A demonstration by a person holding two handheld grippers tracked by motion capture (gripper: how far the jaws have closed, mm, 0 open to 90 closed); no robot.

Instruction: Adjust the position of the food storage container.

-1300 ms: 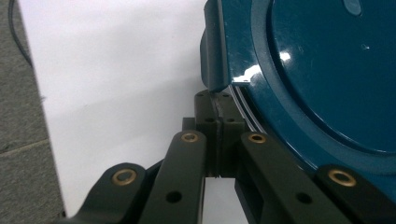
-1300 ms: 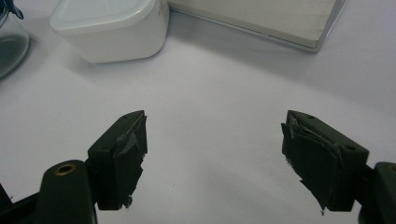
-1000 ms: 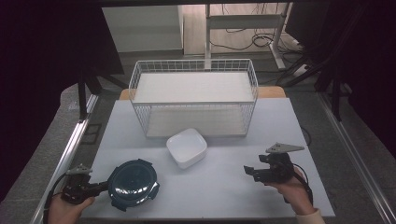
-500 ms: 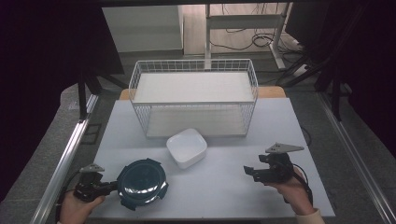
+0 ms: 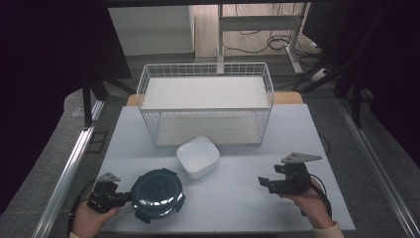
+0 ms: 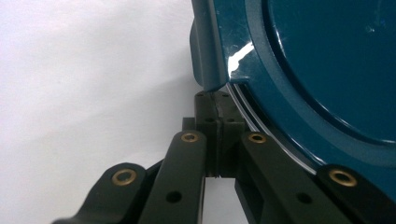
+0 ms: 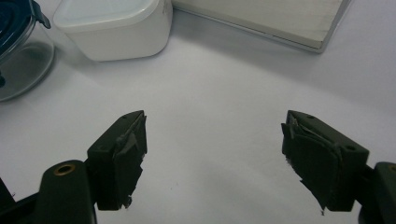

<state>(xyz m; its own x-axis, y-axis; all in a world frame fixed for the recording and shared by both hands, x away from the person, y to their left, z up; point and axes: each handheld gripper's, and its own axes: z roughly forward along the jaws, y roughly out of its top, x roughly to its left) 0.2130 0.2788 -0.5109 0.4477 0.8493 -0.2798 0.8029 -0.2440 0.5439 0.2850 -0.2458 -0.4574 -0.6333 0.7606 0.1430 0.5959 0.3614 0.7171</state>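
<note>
A round glass container point(image 5: 157, 195) with a dark teal clip lid point(image 6: 327, 70) sits at the table's front left. My left gripper point(image 5: 126, 198) comes at it from the left, level with the table. Its jaws are closed together, with the tips at the lid's side clip point(image 6: 205, 65). A white square lidded box point(image 5: 198, 156) stands in the middle, just ahead of the wire basket point(image 5: 205, 106). My right gripper point(image 5: 267, 183) hovers at the front right, open and holding nothing, pointing left towards the white box point(image 7: 112, 28) and the glass container point(image 7: 18, 60).
The white wire basket's front wall point(image 5: 208, 126) stands just behind the white box, and its floor board point(image 7: 261, 18) lies ahead of my right gripper. The table's front edge point(image 5: 228, 232) lies just below both hands. Dark floor and metal rails flank the table.
My left gripper and the glass container have slid together to the right, away from the table's left edge. The right gripper has kept still.
</note>
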